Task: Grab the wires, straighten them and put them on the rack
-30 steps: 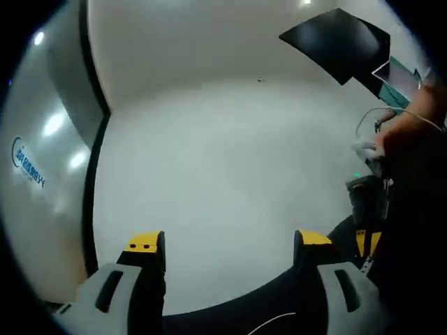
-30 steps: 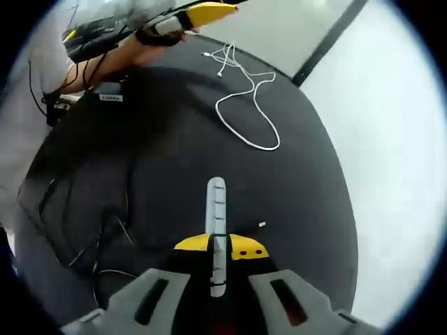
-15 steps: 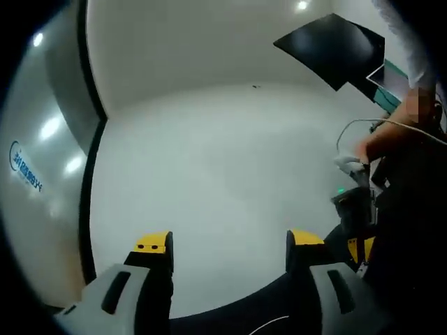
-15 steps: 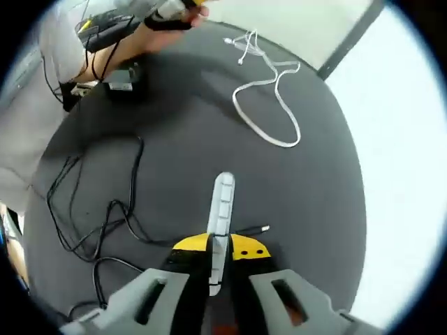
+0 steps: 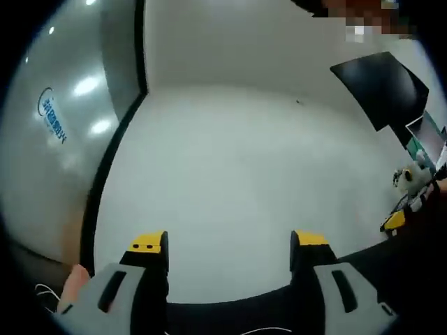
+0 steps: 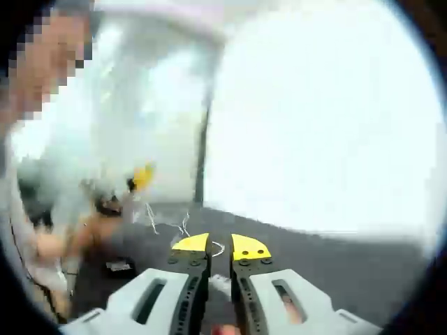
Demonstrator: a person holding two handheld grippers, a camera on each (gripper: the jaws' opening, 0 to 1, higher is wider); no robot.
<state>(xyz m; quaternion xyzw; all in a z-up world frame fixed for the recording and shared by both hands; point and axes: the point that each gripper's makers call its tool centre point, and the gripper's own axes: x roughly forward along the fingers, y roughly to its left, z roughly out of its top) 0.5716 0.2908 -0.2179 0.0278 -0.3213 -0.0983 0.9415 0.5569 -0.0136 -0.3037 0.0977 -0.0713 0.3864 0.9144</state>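
The left gripper (image 5: 229,246) gapes empty over the white floor (image 5: 230,181); the right gripper (image 6: 221,246), jaws nearly closed, should drop toward the white wire (image 6: 164,225) at ten o'clock.

I saw white wires (image 6: 183,227) lying loosely tangled on the dark tabletop (image 6: 335,258), toward its far edge, blurred by motion. A pale strip, maybe the rack (image 6: 221,283), sat between my right gripper's (image 6: 221,246) nearly closed jaws; I couldn't tell if it was gripped. A thin white wire (image 5: 262,331) curved along the tabletop's near edge.
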